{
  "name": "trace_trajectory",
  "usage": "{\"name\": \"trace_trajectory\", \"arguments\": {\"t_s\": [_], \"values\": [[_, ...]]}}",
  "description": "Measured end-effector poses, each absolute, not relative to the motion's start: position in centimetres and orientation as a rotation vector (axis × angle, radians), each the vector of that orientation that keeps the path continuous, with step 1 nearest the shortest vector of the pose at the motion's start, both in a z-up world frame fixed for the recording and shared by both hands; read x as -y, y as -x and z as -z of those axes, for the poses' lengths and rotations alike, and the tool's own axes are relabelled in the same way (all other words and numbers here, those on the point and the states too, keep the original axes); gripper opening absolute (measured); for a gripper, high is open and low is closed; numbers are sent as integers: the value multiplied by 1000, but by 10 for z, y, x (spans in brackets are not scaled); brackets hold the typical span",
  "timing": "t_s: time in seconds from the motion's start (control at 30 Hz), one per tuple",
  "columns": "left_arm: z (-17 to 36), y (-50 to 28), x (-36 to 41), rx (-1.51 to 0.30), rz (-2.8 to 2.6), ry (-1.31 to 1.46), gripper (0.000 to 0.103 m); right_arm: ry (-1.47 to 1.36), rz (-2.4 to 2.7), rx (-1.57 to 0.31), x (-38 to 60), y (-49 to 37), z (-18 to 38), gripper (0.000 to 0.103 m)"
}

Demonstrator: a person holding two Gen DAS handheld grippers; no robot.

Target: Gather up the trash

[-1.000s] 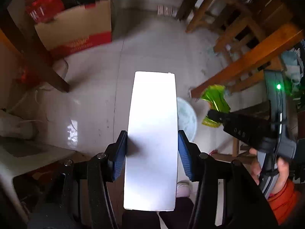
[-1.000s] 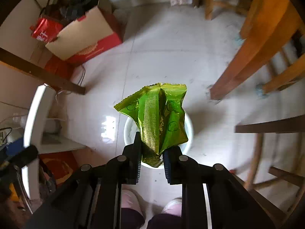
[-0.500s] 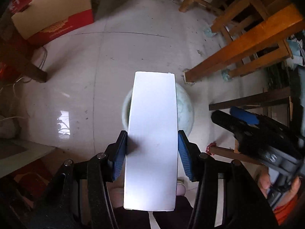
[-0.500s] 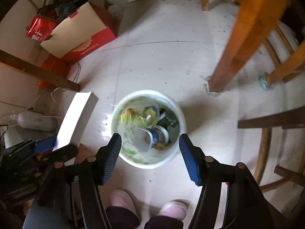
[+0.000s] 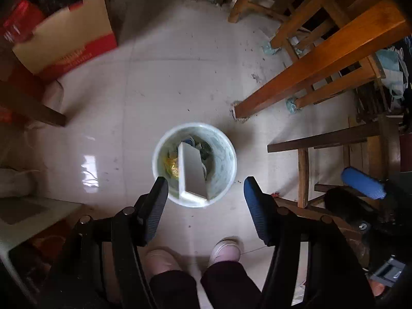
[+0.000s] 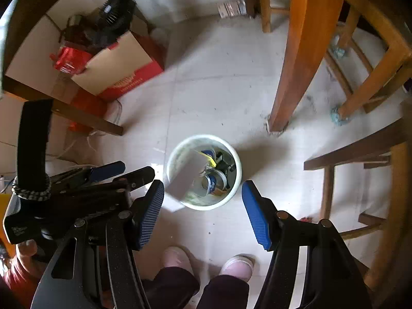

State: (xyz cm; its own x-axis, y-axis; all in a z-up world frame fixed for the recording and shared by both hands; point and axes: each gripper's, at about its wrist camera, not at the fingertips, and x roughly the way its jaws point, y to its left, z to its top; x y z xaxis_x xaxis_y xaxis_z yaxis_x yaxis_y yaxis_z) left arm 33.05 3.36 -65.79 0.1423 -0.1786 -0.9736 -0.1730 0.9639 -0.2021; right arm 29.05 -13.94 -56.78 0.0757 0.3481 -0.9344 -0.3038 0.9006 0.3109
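A round white trash bin stands on the tiled floor below both grippers; it also shows in the right wrist view. A flat white box lies tilted inside it, one end over the near rim; it also shows in the right wrist view. Under it lie a green-yellow wrapper, cans and other trash. My left gripper is open and empty above the bin. My right gripper is open and empty, also above the bin.
A wooden table leg and chairs stand right of the bin. A red and tan cardboard box sits at the back left. The person's feet are just in front of the bin.
The right gripper opened and dropped the green wrapper into the bin. Then the left gripper opened and the white box fell into the bin.
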Motion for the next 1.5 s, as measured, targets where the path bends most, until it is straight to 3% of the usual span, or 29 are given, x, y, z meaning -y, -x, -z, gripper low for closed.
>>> {"name": "trace_trajectory", "arguments": {"t_s": [0.2,0.37,0.57,0.87,1.1,1.17,1.2,1.27,1.33,1.5], "values": [[553,-320,-38,-1357,-14,272,60,-38,-520,-1359,142,-291,483,59],[428,-299,-42,-1237,-43,283,60,-32,-551,-1286,154,-288,397,59],[273,-263,-34,-1049,-77,231,60,42,-538,-1140,171,-265,278,59],[90,-168,-22,-728,-68,183,60,31,-493,-847,192,-192,117,59],[10,-72,-7,-553,-15,144,60,-53,-500,-601,203,-108,19,59],[-4,-42,-2,-523,-15,121,65,-51,-505,-548,202,-84,2,59],[-8,-33,0,-514,-14,117,73,-45,-513,-520,201,-69,-6,59],[-18,-8,2,-482,-10,118,87,-28,-533,-486,199,-52,-15,67],[-25,11,3,-454,-12,124,93,-10,-533,-445,197,-33,-22,92],[-36,41,1,-417,-17,128,94,24,-514,-401,194,-6,-30,97]]}}
